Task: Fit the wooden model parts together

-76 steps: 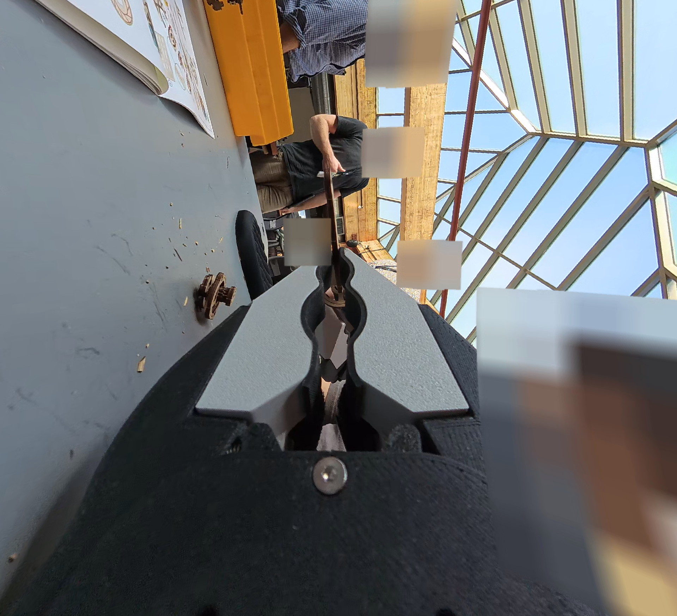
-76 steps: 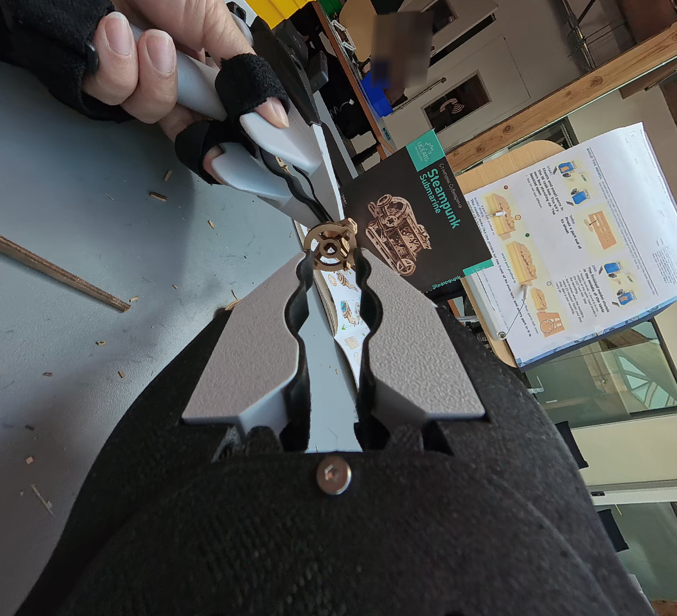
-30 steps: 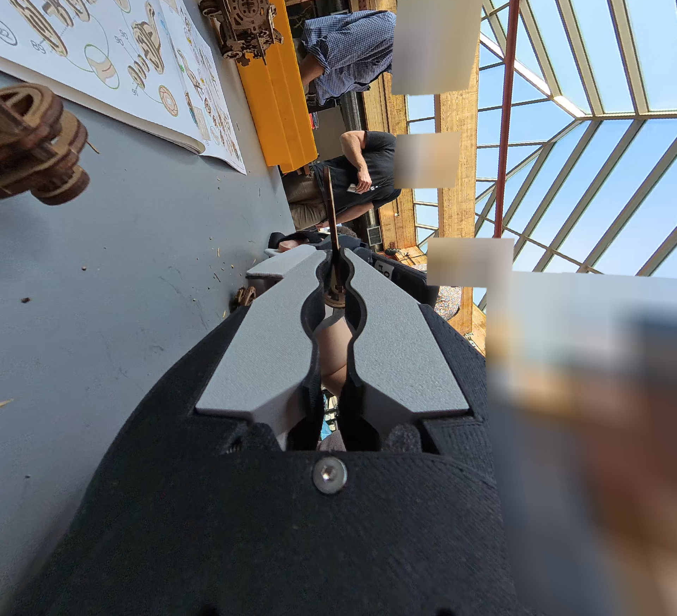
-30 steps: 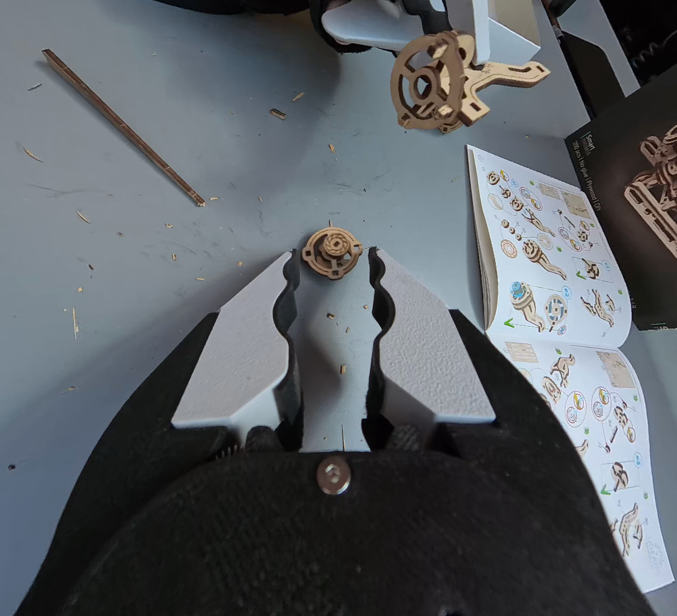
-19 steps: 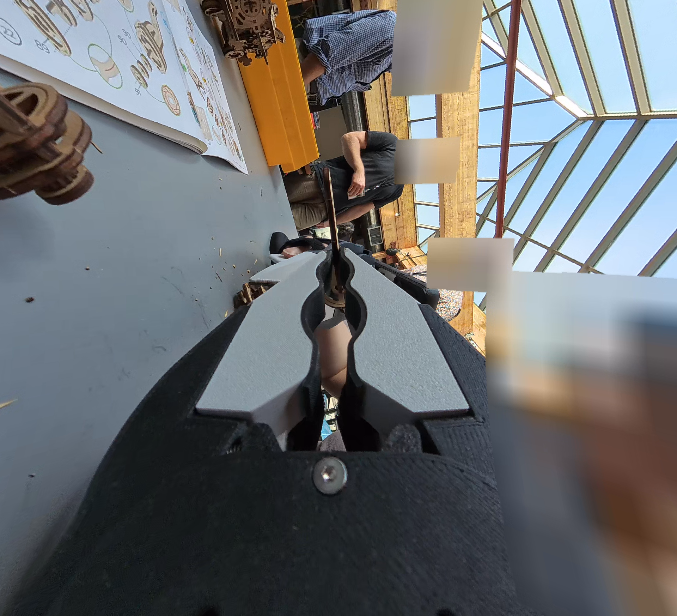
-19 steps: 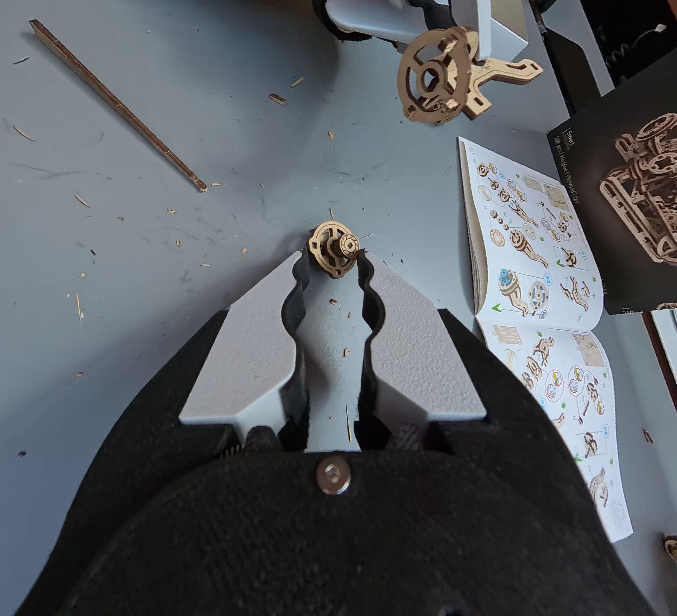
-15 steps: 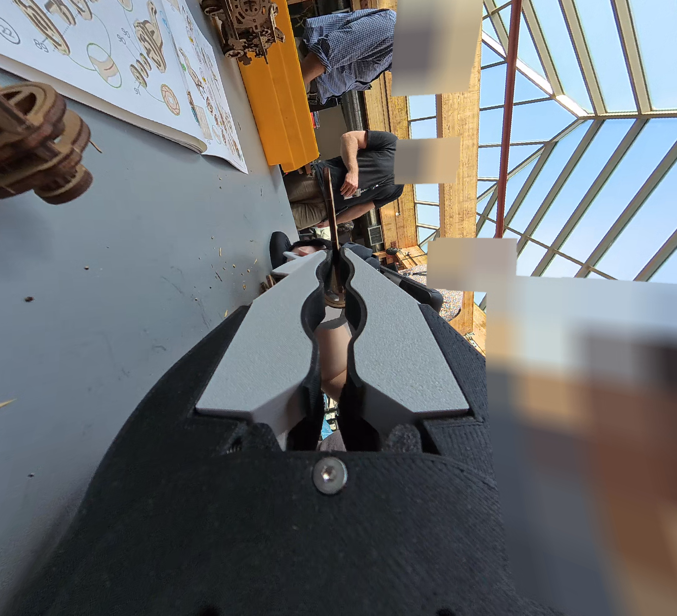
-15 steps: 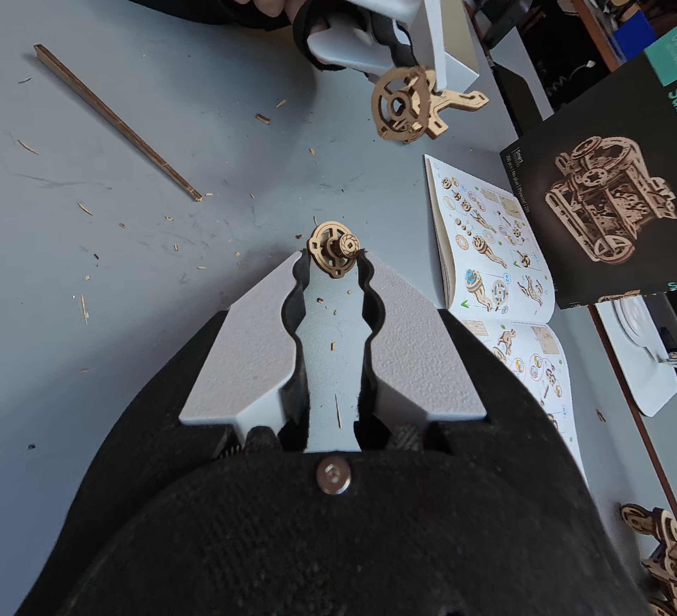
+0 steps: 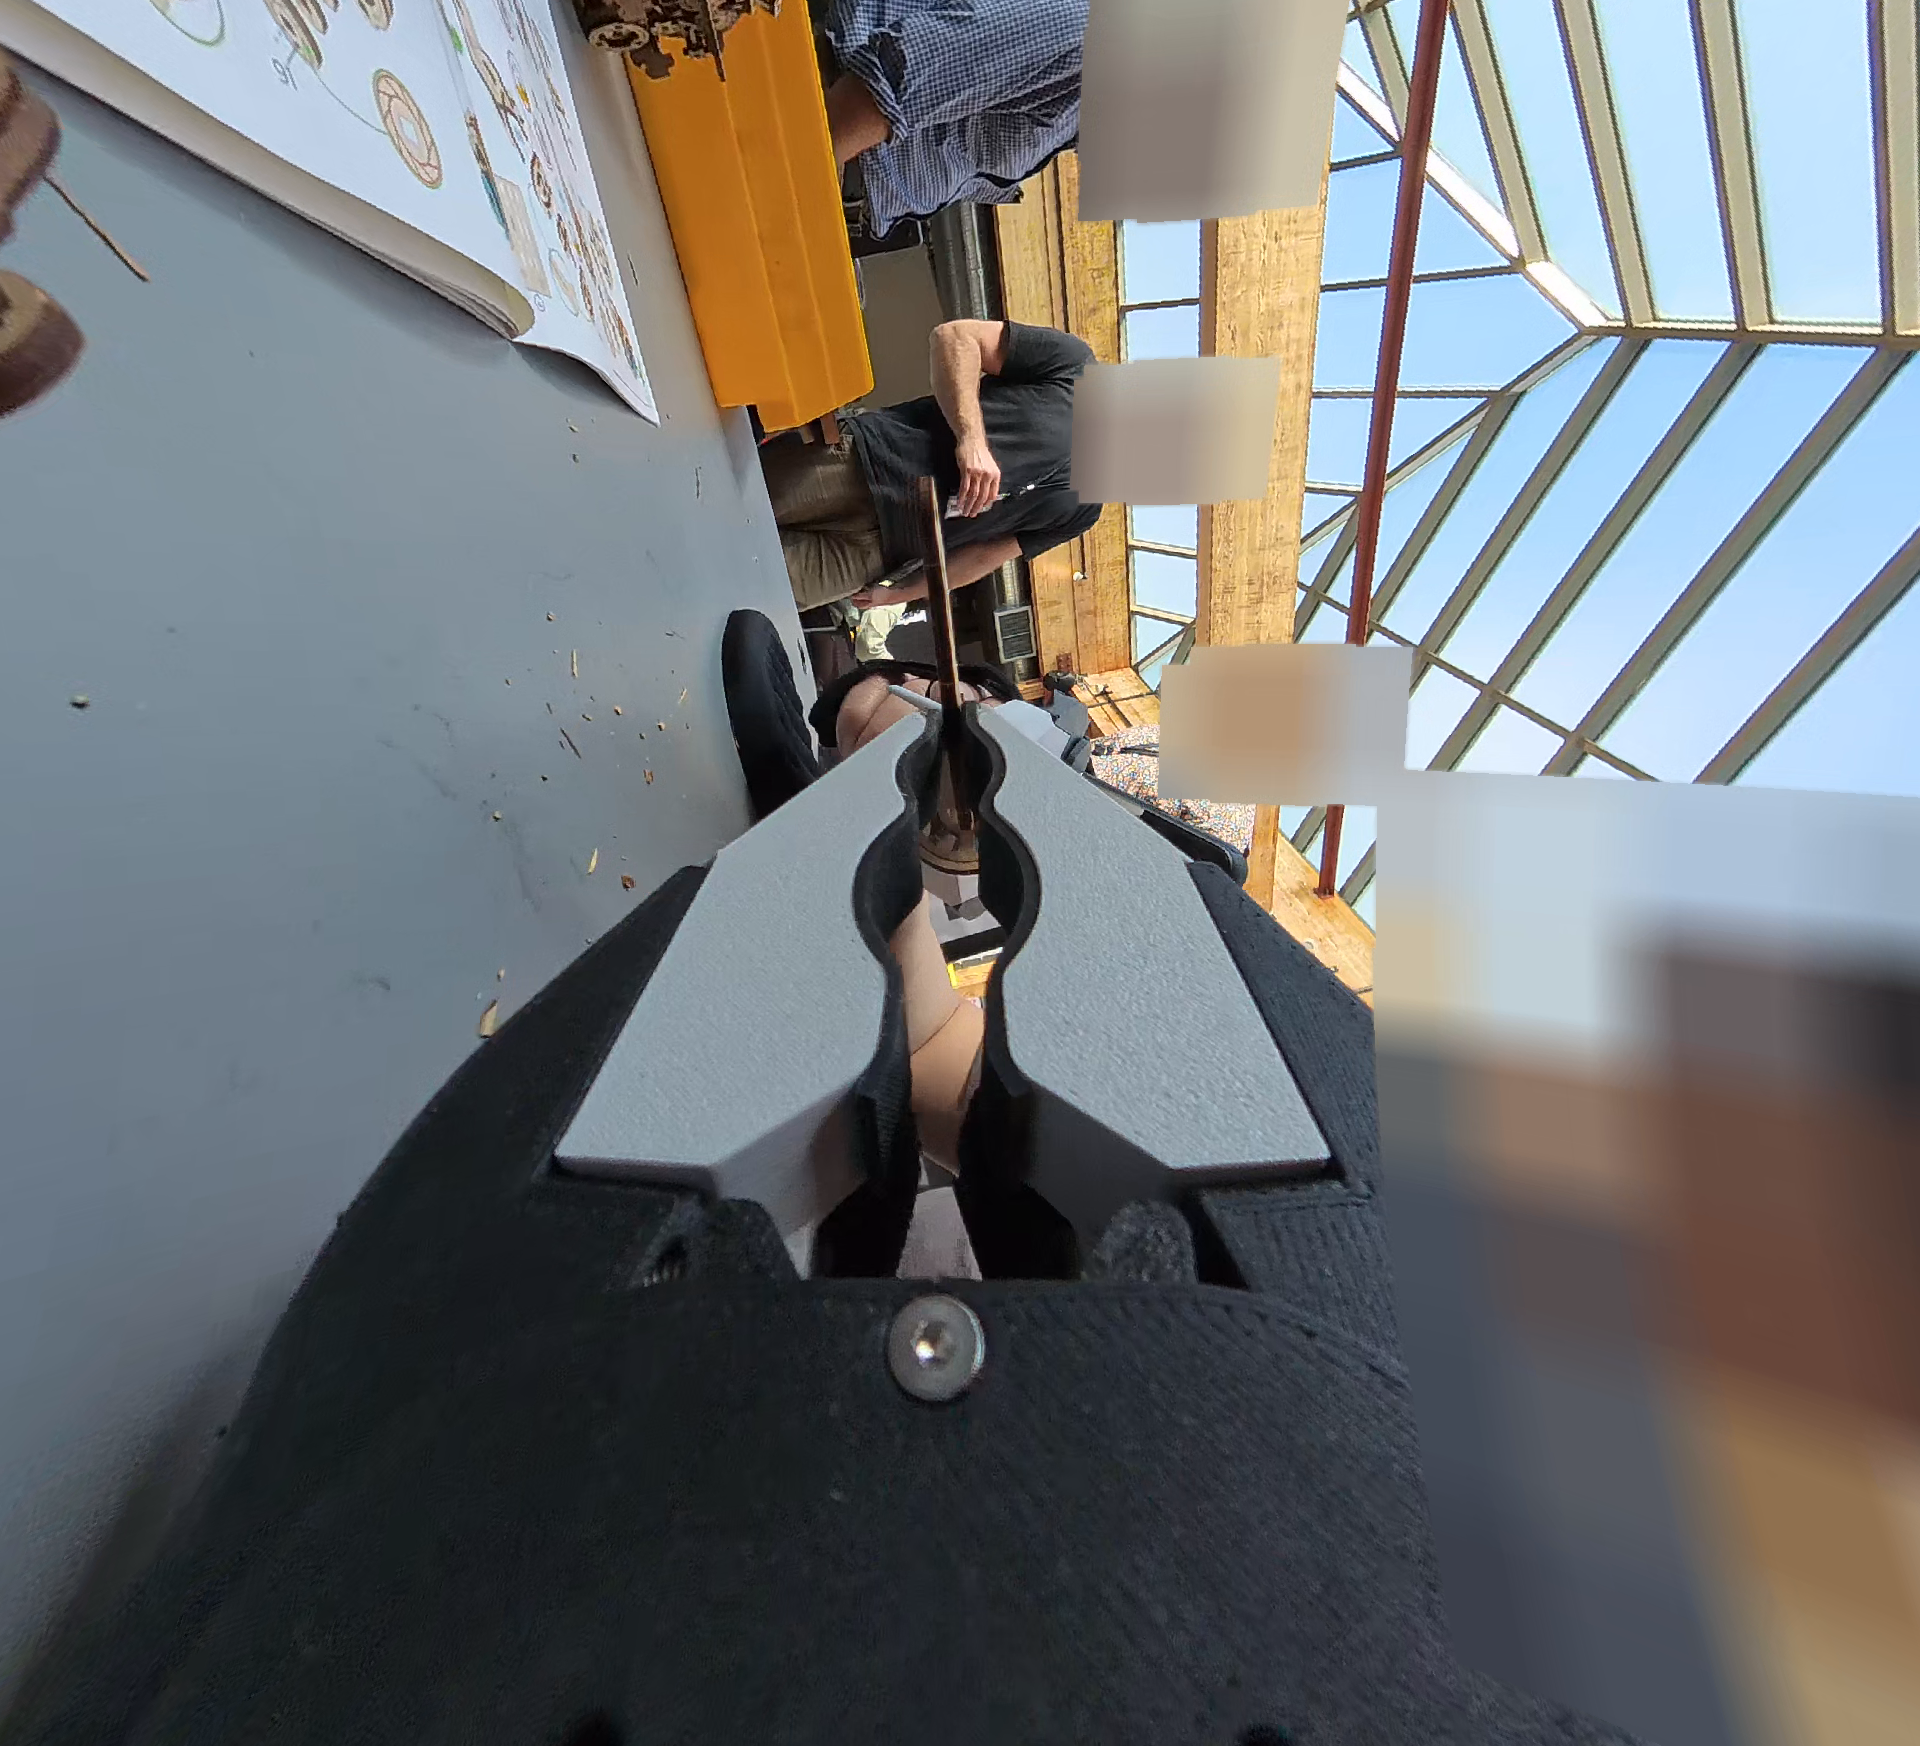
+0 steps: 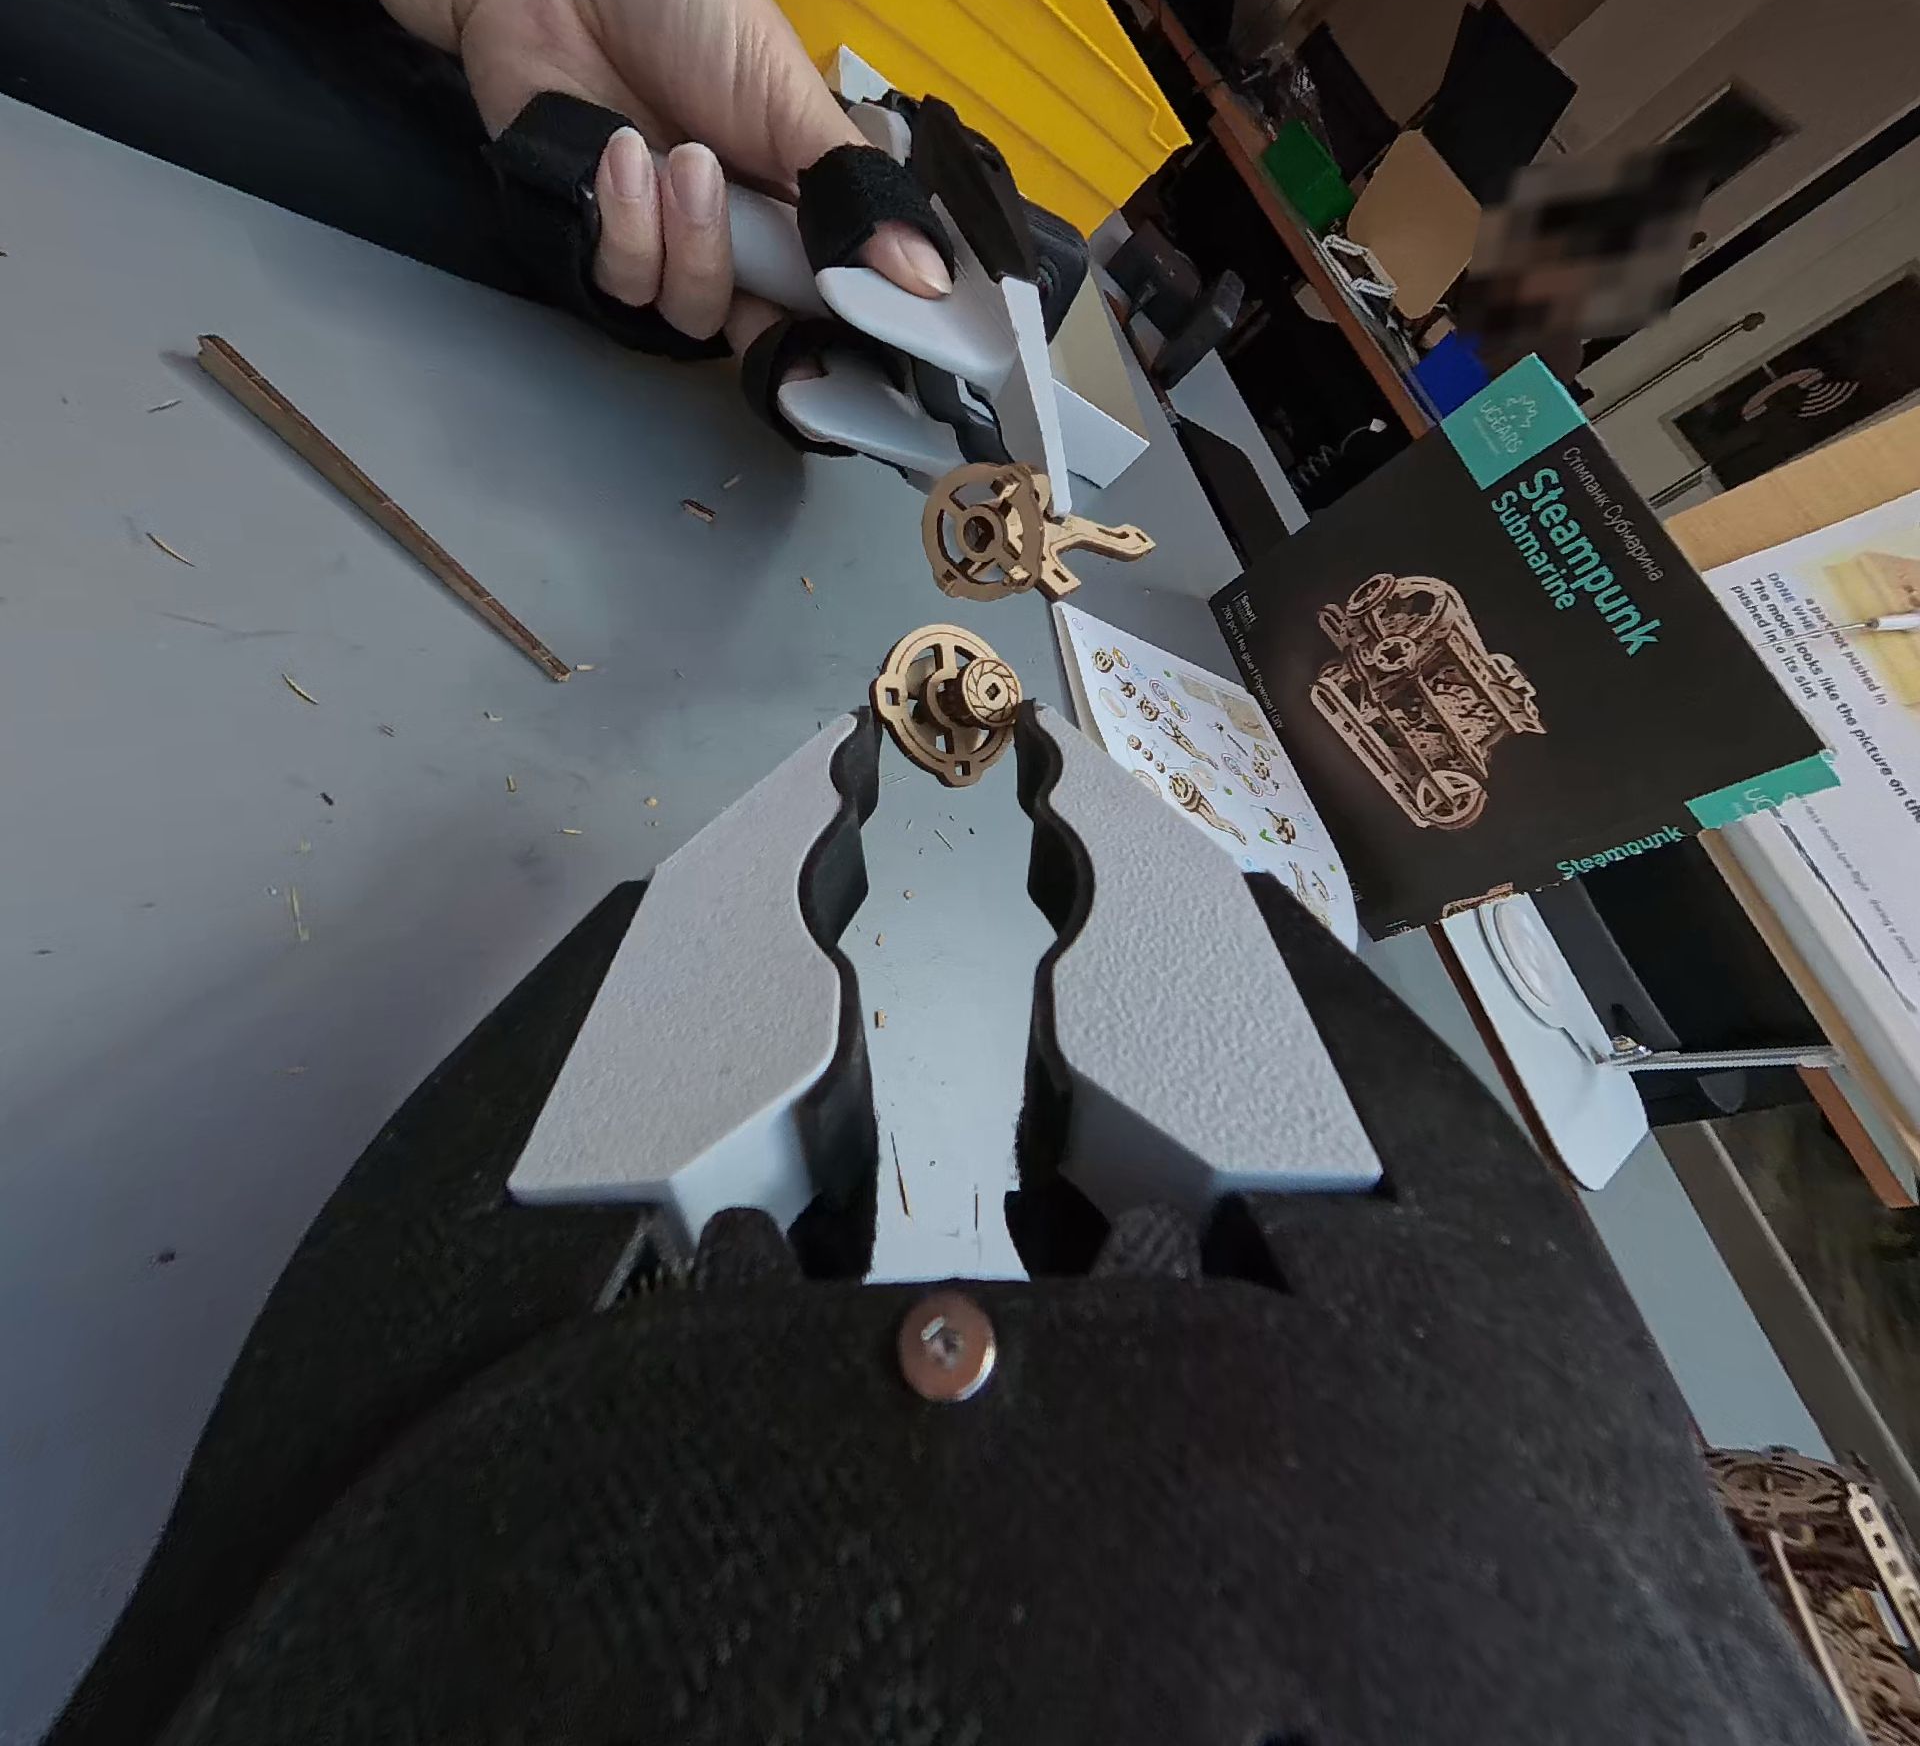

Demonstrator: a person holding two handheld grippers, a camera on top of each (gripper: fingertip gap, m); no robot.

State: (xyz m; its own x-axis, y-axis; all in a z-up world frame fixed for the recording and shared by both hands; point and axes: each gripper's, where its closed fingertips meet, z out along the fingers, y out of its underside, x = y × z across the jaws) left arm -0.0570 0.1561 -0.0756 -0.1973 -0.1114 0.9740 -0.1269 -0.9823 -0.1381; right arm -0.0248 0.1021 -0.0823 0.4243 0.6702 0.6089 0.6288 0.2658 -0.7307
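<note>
Small wheel-and-hub part (image 10: 948,704) pinched at tips of right gripper (image 10: 945,717), above grey table (image 10: 343,782). Ringed part with forked arm (image 10: 1003,538) just beyond, clamped edge-on in left gripper (image 9: 948,740). Instruction booklet (image 10: 1195,761) right.

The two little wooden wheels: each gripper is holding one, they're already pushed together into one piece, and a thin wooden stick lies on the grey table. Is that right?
Not quite: they are not joined. The right wrist view shows the right gripper holding the hubbed wheel and the left gripper holding the wheel with a forked arm, a clear gap between them. The thin wooden stick does lie on the grey table.
</note>
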